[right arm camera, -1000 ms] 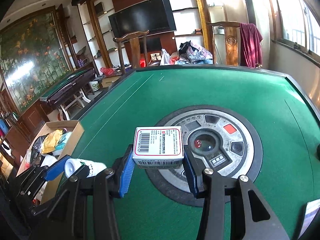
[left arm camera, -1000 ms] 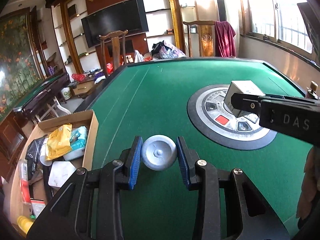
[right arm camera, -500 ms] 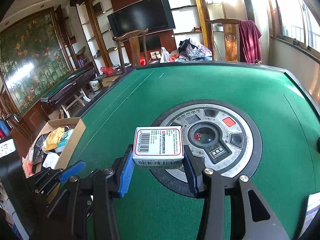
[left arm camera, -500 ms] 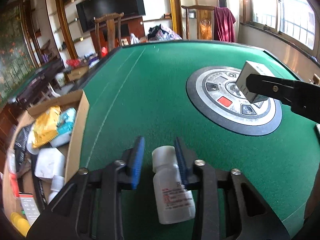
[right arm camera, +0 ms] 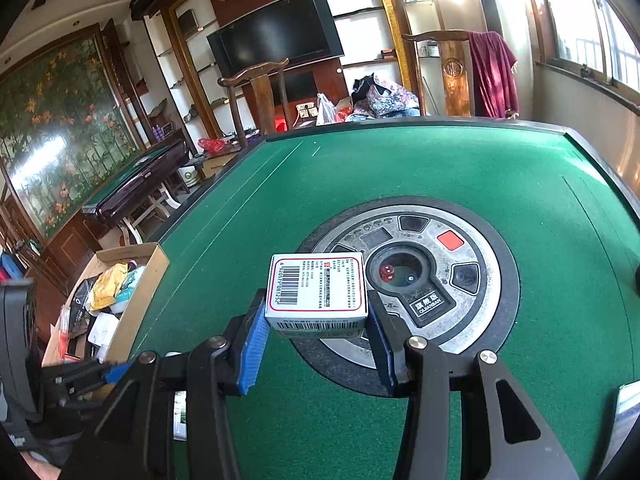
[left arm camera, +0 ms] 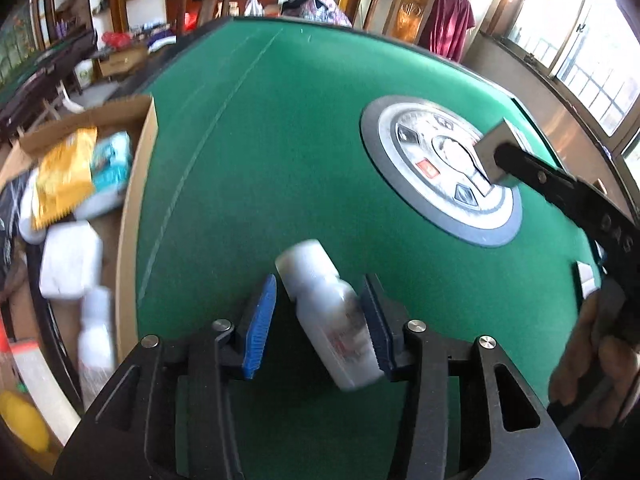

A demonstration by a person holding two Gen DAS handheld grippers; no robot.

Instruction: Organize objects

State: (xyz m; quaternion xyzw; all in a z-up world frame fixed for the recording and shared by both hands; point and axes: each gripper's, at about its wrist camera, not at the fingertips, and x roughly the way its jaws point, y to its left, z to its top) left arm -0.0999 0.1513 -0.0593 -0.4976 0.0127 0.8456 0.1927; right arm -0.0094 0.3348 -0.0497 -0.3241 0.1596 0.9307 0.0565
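downward, left claw (left arm camera: 318, 320) opening around bottle (left arm camera: 328, 316)

1. Left gripper (left arm camera: 318, 322): jaws opening, wider apart than half a second ago; left blue pad now clear of the white bottle (left arm camera: 328, 320), right pad beside it.
2. White bottle: a second ago seen cap-on between the pads; now lengthwise, tilted, cap toward the green table (left arm camera: 280, 140), blurred.
3. Left wrist view: pitched further down; cardboard box (left arm camera: 138, 184) nearer, television out of frame.
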